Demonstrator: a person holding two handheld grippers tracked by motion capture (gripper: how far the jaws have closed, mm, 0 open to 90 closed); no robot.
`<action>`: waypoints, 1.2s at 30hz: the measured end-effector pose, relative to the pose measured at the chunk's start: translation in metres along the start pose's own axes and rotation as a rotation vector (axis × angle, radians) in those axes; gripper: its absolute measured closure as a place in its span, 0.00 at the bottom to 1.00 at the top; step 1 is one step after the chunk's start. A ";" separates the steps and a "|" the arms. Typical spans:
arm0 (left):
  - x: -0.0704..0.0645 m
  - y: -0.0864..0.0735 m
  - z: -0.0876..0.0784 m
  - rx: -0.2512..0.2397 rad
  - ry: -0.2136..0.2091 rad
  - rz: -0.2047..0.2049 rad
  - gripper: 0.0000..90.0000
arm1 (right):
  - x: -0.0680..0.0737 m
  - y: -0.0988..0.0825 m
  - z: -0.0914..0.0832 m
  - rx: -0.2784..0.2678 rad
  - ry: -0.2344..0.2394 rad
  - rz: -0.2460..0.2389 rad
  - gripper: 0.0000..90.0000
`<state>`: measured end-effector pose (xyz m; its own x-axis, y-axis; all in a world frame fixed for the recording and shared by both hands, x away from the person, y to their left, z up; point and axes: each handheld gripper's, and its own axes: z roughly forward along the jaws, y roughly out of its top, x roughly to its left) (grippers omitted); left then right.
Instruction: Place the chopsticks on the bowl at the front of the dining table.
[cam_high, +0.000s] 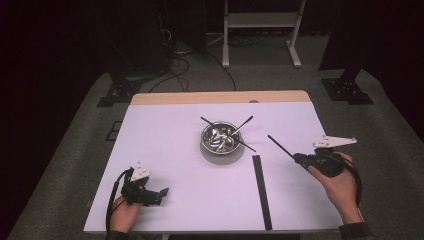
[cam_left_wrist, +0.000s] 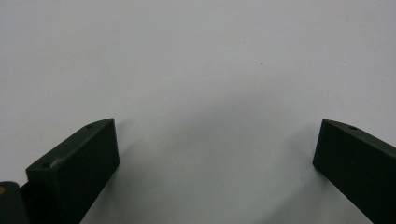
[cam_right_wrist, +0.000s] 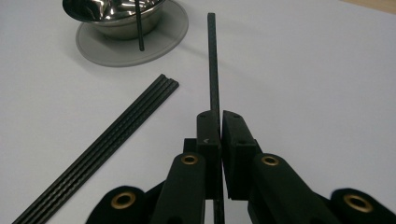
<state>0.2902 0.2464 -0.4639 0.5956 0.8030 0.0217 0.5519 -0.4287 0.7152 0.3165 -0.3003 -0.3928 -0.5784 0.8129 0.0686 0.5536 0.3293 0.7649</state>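
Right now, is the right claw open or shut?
Shut: the right claw pinches a thin black rod between its jaws, lifted off the table.

A white worktop (cam_high: 165, 150) with a pale wooden strip (cam_high: 220, 97) along its far edge stands on grey carpet (cam_high: 75, 150). Beyond it the room falls into darkness. A white metal frame (cam_high: 260, 30) stands at the back, black cables (cam_high: 185, 62) trail over the floor beside it, and black stand bases (cam_high: 347, 90) sit at both far corners.
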 end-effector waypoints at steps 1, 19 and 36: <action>0.000 0.000 0.000 0.000 0.000 0.001 0.00 | 0.001 0.001 0.000 -0.001 0.002 0.000 0.95; 0.000 0.000 0.000 -0.002 0.000 -0.002 0.00 | 0.014 0.022 0.009 -0.030 0.037 -0.025 0.95; 0.000 0.000 0.000 0.000 0.000 0.000 0.00 | 0.030 0.041 0.027 -0.043 0.071 -0.052 0.95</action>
<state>0.2902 0.2464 -0.4639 0.5957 0.8029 0.0222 0.5514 -0.4290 0.7155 0.3381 -0.2499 -0.3764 -0.6476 0.7585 0.0725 0.4964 0.3478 0.7953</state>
